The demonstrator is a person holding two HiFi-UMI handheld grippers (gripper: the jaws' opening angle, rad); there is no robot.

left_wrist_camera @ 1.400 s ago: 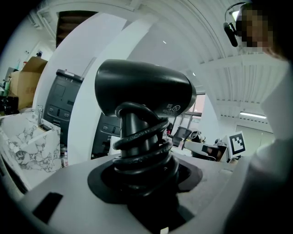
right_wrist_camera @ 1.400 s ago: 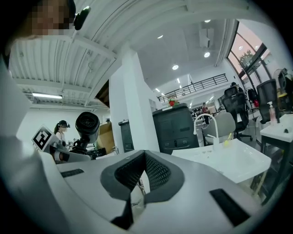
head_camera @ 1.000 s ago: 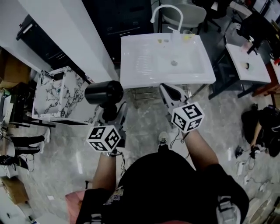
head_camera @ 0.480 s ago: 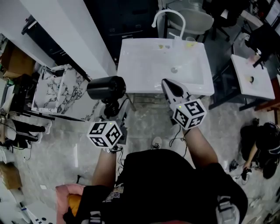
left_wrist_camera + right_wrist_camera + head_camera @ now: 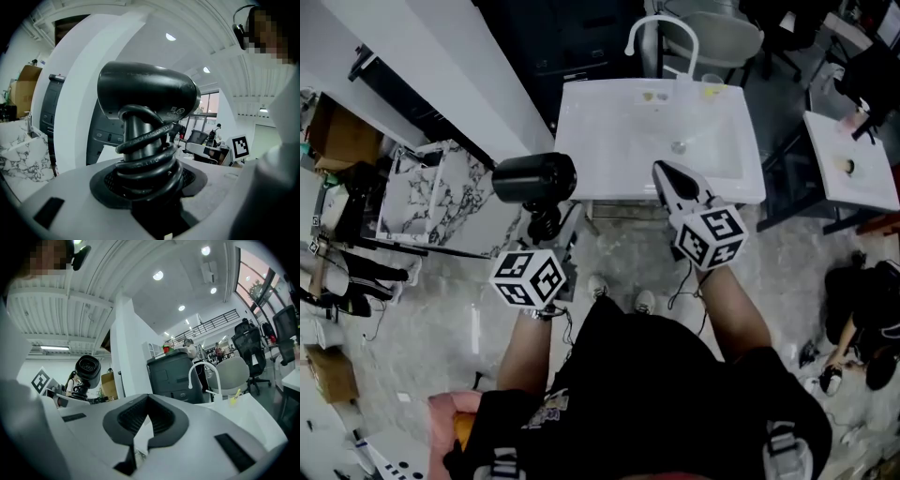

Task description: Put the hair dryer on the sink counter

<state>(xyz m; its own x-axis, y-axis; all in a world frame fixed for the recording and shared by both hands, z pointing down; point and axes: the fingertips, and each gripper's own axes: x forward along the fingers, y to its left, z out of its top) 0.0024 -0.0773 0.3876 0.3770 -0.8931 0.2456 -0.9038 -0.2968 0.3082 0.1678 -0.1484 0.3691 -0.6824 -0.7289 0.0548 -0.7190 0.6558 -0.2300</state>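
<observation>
Hair dryer [image 5: 534, 178] in left tool [image 5: 546, 228], wrapped cord [image 5: 147, 154] plain in left gripper view

Off to the left, a marble-patterned rack [image 5: 422, 202] is parked beside a long white wall panel [image 5: 441, 84], and a cardboard box [image 5: 337, 141] is seen further left. A dark cabinet [image 5: 572, 47] and a grey chair [image 5: 727, 37] are seen up top. A second white desk [image 5: 848, 159] is set at the right, with a few small bits left on it. Black bags [image 5: 872, 291] are dumped on the glossy stone floor [image 5: 441, 309]. Round ceiling lights [image 5: 158, 275] and a black office chair [image 5: 248, 341] are caught in the right gripper view.
</observation>
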